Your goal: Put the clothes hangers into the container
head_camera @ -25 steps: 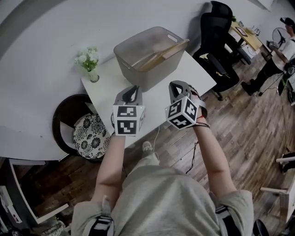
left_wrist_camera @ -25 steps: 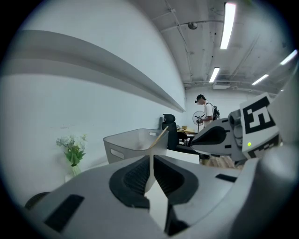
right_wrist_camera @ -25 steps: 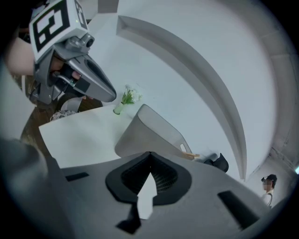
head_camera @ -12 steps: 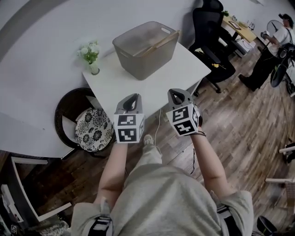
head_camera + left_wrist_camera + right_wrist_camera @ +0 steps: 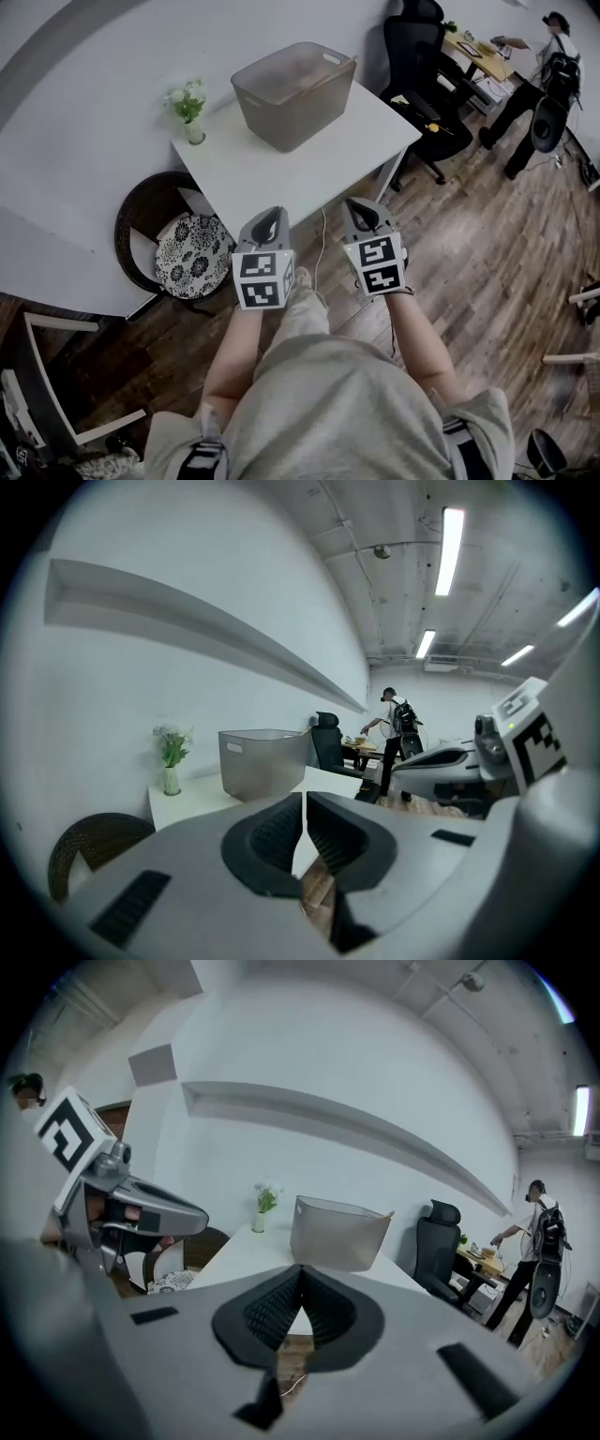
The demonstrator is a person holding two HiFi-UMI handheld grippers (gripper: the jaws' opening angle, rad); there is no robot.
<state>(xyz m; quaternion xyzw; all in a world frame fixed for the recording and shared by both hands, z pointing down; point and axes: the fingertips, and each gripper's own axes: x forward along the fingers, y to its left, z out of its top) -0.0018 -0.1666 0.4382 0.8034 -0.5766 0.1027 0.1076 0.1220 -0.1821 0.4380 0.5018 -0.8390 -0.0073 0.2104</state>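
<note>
The grey translucent container (image 5: 292, 94) stands at the far side of the white table (image 5: 309, 164); it also shows in the left gripper view as the container (image 5: 262, 761) and in the right gripper view as the container (image 5: 339, 1234). A wooden hanger tip (image 5: 389, 1214) pokes over its right rim; the rest of its contents is hidden. My left gripper (image 5: 272, 217) and right gripper (image 5: 361, 211) hang side by side off the table's near edge, over the floor, well short of the container. The left gripper (image 5: 305, 803) is shut to a thin slit and the right gripper (image 5: 300, 1283) is shut; both hold nothing.
A small vase of flowers (image 5: 190, 111) sits on the table's left corner. A round dark chair with a patterned cushion (image 5: 183, 262) stands left of the table, and black office chairs (image 5: 422, 56) right of it. A person (image 5: 534, 66) stands at a desk far right.
Both grippers have drawn back from over the table to beyond its near edge, and the container now lies farther away. No hanger is in either gripper.
</note>
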